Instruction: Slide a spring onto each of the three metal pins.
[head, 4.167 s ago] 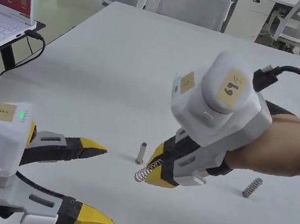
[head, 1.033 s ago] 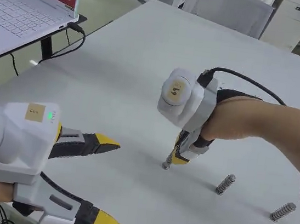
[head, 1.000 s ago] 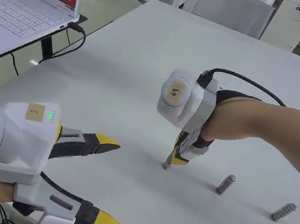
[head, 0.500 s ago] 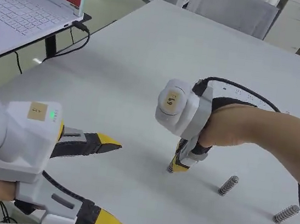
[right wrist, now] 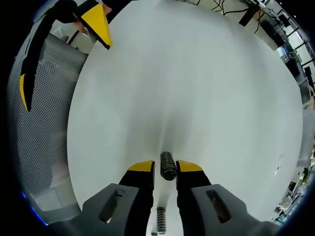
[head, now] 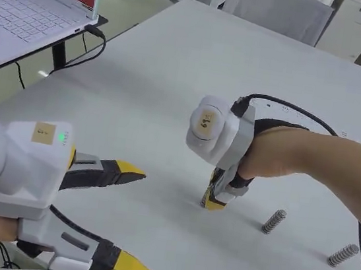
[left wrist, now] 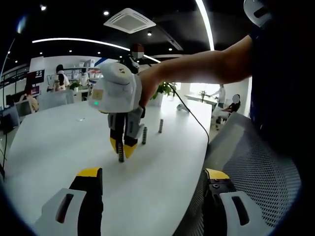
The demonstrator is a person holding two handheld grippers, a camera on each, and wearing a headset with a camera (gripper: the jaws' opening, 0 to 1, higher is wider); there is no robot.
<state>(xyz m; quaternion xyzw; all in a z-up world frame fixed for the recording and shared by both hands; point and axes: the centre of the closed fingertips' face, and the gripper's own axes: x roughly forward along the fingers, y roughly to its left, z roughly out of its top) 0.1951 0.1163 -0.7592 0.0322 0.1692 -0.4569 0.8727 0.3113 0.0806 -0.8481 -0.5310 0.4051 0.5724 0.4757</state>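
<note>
The spring (right wrist: 168, 165) I'm working is now down at the tabletop (head: 175, 74). Four seconds ago I carried it tilted beside the standing pin, and a second ago the coil hung higher, with bare metal showing under it. Now the yellow tips of the right gripper (head: 213, 203) have come down almost onto the surface, and the coil stands upright between them. I take that to mean the spring has slid down over the pin, which I judge to be inside the coil, though I cannot confirm it is fully seated. In the right gripper view the jaws are closed to a narrow gap and pinch the spring from both sides near its top. To the right, a second spring (head: 274, 221) stands near the gripper and a third spring (head: 342, 255) further out. Both rise from the tabletop at a slight tilt, which suggests they already sit on their pins. If so, this is the last of the three, and only the release is left. My left gripper (head: 145, 227) hovers low at the near edge, pointed toward the work, its jaws spread wide, holding and touching nothing. A laptop (head: 24, 8) sits off to the far left.
</note>
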